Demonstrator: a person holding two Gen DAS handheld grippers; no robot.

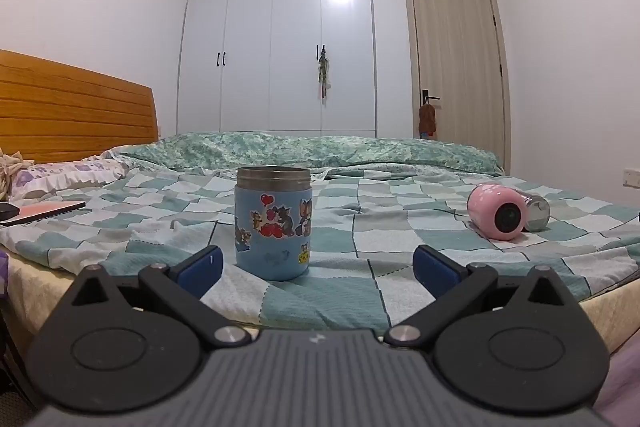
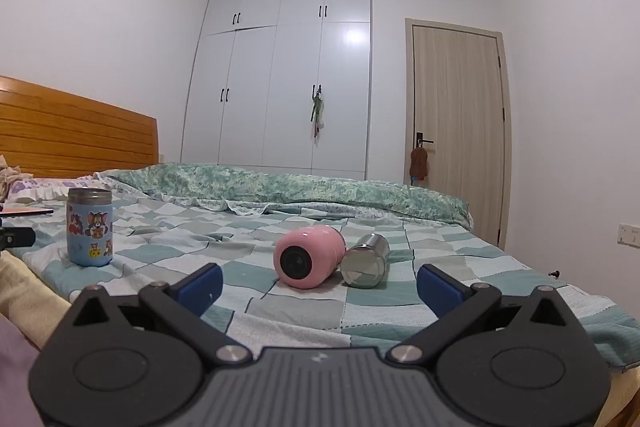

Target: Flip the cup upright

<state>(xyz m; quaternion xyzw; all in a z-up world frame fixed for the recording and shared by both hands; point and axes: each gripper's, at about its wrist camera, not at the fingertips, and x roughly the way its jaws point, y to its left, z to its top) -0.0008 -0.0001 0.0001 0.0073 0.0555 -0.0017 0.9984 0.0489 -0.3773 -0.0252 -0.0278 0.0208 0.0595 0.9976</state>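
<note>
On the bed [image 2: 360,307], the blue cup [image 2: 89,227] is the landmark for everything else. It stands upright on the checked cover near the left edge of the bed, with its metal rim on top and its cartoon stickers the right way up, so this cup looks finished or never needed turning. The left tool [image 1: 316,267] sits low at the bed's near edge, directly in front of the blue cup. Its two blue-padded fingers are spread wide to either side of the cup without touching it, and it holds nothing. Well to the right of the blue cup, toward the middle of the bed, the pink cup [image 2: 308,257] lies on its side with one dark round end facing the cameras. I cannot tell whether that end is the mouth or the base. Just beside the pink cup, on the side away from the blue cup and touching or nearly touching it, a shiny metal cup [image 2: 365,265] also lies on its side. The right tool [image 2: 318,287] faces these two from the near edge, short of them, spread wide and empty. As I judge it, the main work remains: neither fallen cup has been gripped or stood up yet.
</note>
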